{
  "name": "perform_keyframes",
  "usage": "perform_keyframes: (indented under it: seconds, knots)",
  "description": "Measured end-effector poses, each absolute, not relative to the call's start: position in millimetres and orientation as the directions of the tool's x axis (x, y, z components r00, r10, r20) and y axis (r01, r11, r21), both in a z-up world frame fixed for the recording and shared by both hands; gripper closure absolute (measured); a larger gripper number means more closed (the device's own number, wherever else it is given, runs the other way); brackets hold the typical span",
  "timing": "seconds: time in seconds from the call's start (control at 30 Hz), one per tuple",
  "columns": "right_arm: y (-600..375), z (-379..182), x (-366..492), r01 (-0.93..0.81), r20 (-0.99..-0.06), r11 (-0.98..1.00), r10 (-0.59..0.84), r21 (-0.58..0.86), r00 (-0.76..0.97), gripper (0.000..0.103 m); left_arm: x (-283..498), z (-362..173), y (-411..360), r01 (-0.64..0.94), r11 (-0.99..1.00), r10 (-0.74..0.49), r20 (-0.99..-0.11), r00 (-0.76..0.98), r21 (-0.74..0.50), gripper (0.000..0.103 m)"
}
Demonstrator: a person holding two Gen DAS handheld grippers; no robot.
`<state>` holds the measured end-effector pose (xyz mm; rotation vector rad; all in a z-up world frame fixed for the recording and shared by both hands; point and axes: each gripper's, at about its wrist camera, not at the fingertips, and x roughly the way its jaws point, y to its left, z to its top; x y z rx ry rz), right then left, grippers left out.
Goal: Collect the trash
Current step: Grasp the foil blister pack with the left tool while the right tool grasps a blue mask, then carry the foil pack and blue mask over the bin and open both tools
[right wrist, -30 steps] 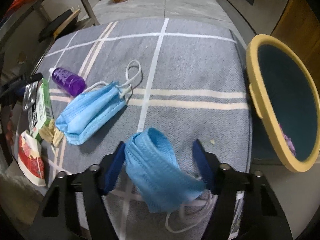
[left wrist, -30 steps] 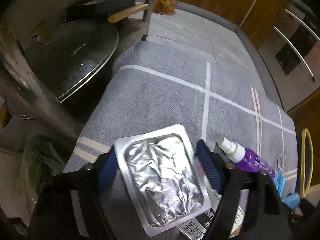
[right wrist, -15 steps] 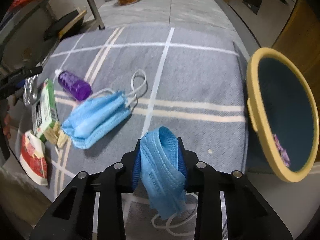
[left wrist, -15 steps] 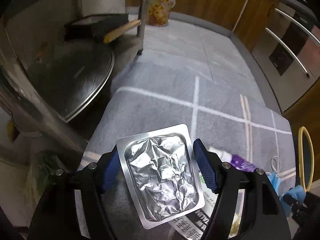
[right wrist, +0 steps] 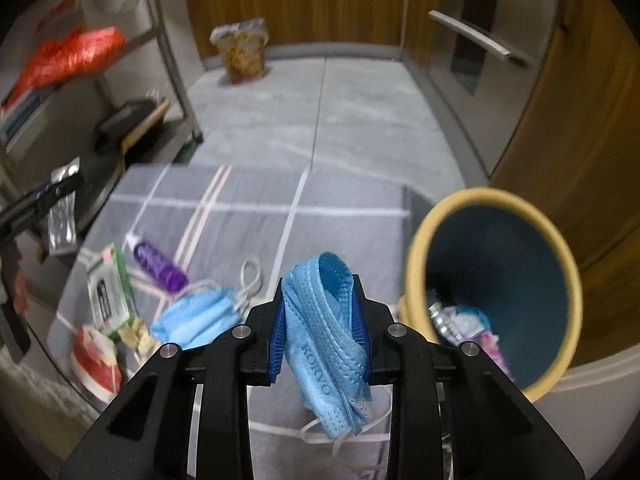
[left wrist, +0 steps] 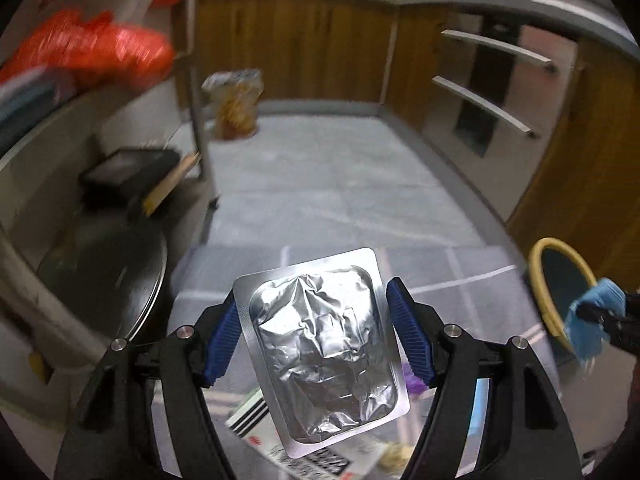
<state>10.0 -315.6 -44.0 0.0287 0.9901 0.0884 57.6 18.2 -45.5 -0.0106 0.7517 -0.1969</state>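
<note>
My left gripper (left wrist: 316,336) is shut on a silver foil blister pack (left wrist: 324,356), held above the grey checked rug (left wrist: 460,280). My right gripper (right wrist: 320,320) is shut on a folded blue face mask (right wrist: 324,344), lifted over the rug's right part, just left of the yellow-rimmed trash bin (right wrist: 496,292), which has trash inside. On the rug lie a second blue mask (right wrist: 196,316), a purple bottle (right wrist: 156,264), a green-white carton (right wrist: 110,292) and a red-white wrapper (right wrist: 96,364). The right gripper with its mask also shows in the left wrist view (left wrist: 592,320).
A metal shelf rack (right wrist: 168,60) with red bags (right wrist: 68,60) and a round dark pan lid (left wrist: 104,280) stands left. A snack bag (right wrist: 240,52) stands on the far floor. Wooden cabinets and an oven (left wrist: 500,92) line the back and right.
Both grippers have risen with their loads. The right gripper closed on the mask, lifted it and moved toward the bin. The left lifted the foil pack off the rug.
</note>
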Motion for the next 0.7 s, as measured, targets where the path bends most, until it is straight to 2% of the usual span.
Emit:
perform_keyframes:
  seconds: [0.13,0.33,0.5,0.7]
  knots:
    - [-343,-25,9,0.004,-0.805,0.998,0.047,0.061,0.591,0.073,51,-25,-11,0.256,0.962,-0.253,-0.642,0.724,-0.091,0.034]
    - [-383,-8,10,0.099,-0.776,0.99,0.016,0.101,0.631,0.073,47,-9,-68,0.382,0.91,-0.391,-0.634,0.667,-0.16,0.034]
    - [-411,-16,16,0.15,-0.78,0.979,0.015,0.139,0.626,0.073,48,-2,-135,0.522,0.828,-0.521,-0.629,0.577,-0.207,0.034]
    - [-442,-31,21,0.217,-0.797,0.96,0.012,0.179,0.604,0.073,60,-16,-202,0.644,0.737,-0.595,-0.65,0.473,-0.206,0.034]
